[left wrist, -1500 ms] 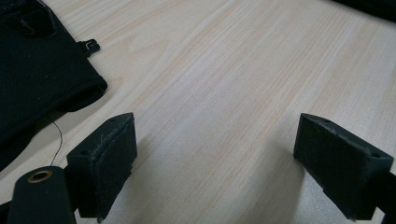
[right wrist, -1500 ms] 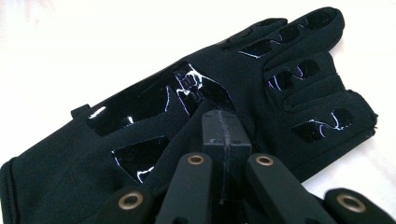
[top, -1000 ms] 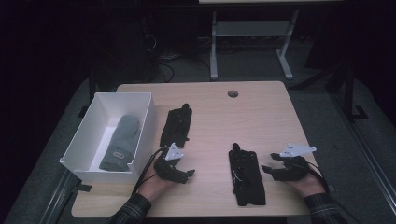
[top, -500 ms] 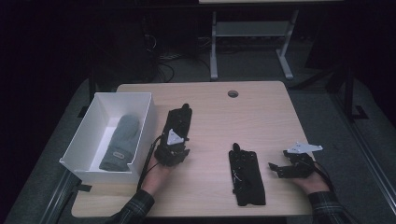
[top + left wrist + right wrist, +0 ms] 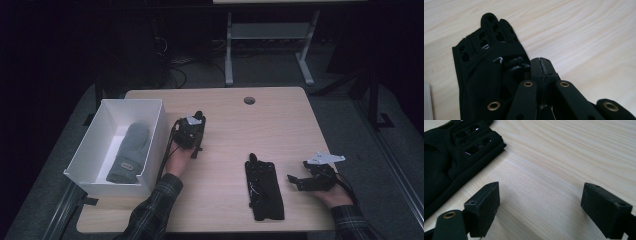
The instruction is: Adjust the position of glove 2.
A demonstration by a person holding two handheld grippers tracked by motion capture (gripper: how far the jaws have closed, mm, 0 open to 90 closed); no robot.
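1. The left tongs [image 5: 189,134] sit over the black glove [image 5: 192,131] that lies on the worktop [image 5: 280,125] just beside the white bin [image 5: 150,107]; they have just been closing, and in the left gripper view the left tongs [image 5: 540,62] show both jaws pressed flat together
2. In that same view the black glove [image 5: 486,67] lies under and to the left of the closed tips, its perforated fingers pointing away; I cannot tell whether any cloth is pinched between the jaws
3. The right tongs [image 5: 295,181] rest low over the worktop near its front right corner, and the right gripper view shows the right tongs [image 5: 540,202] with jaws wide apart and only bare wood between them
4. A second black glove [image 5: 264,189] lies flat on the worktop just to the left of the right tongs, fingers pointing away from the person; the second black glove [image 5: 454,152] fills the upper left of the right gripper view, apart from the jaws
5. A grey mitten [image 5: 127,152] lies lengthwise inside the white bin, at the worktop's left edge
6. A plaid sleeve [image 5: 152,212] covers the left forearm as it reaches in from the front edge
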